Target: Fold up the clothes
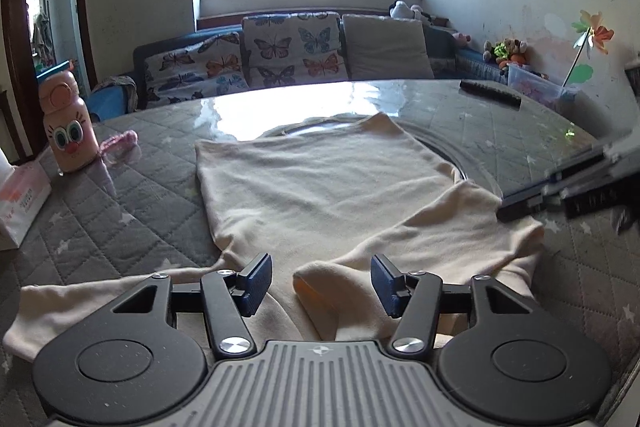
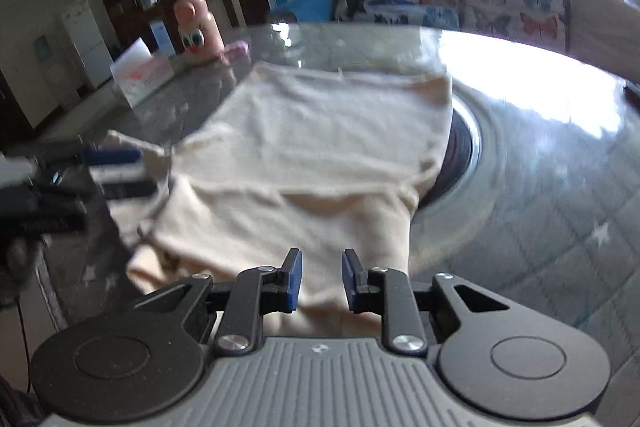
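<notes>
Now the cream shirt [image 1: 320, 187] lay on the table [image 1: 140, 187]. Left gripper [image 1: 320, 283] gaped wide, empty, a sleeve at its twelve o'clock. Right gripper [image 2: 322, 281] stood partly open, gripping nothing.

No readable text in either view. The white and pink box [image 1: 20, 203] at the left edge of the counter [image 1: 132, 187] carries red print on its side, but the characters are too small and warped by the fisheye to make out (same box [image 2: 146, 77] in the right wrist view, blurred there). The pink bottle [image 1: 68, 123] shows only a cartoon face, no lettering. Each gripper body has a small round crosshair mark at the middle of its ribbed grey plate, left gripper [image 1: 320, 281] and right gripper [image 2: 322, 281] alike; it is a symbol, not a word or number.
</notes>
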The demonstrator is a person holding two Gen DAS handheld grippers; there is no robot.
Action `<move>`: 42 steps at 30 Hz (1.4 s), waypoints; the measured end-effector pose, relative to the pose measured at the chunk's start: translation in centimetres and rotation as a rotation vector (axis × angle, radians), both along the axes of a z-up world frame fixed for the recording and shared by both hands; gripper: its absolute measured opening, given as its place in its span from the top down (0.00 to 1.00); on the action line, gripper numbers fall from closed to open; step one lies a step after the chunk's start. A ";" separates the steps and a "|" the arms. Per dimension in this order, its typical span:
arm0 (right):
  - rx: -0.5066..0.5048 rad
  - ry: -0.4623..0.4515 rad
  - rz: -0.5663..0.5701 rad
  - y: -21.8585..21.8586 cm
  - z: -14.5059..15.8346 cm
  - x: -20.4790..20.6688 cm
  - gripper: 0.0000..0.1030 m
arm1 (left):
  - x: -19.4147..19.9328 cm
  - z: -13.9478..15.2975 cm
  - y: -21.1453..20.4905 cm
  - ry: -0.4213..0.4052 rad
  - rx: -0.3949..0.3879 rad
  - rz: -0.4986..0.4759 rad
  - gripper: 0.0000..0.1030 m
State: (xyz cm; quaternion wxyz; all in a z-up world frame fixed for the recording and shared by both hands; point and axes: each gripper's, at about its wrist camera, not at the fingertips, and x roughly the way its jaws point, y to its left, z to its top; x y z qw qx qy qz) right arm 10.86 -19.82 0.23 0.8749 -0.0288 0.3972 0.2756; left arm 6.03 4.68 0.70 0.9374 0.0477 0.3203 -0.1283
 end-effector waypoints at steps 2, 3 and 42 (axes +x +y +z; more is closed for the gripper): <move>0.004 -0.016 -0.011 0.1 0.1 0.8 0.79 | 0.3 -0.5 -0.2 0.017 -0.001 0.000 0.50; 0.009 -0.019 -0.017 0.4 0.0 1.4 0.79 | 0.5 -0.8 -0.3 0.027 -0.002 0.002 0.54; -0.167 -0.068 0.210 6.4 -0.9 -1.3 0.68 | -1.5 -2.0 1.4 0.021 0.078 0.034 0.53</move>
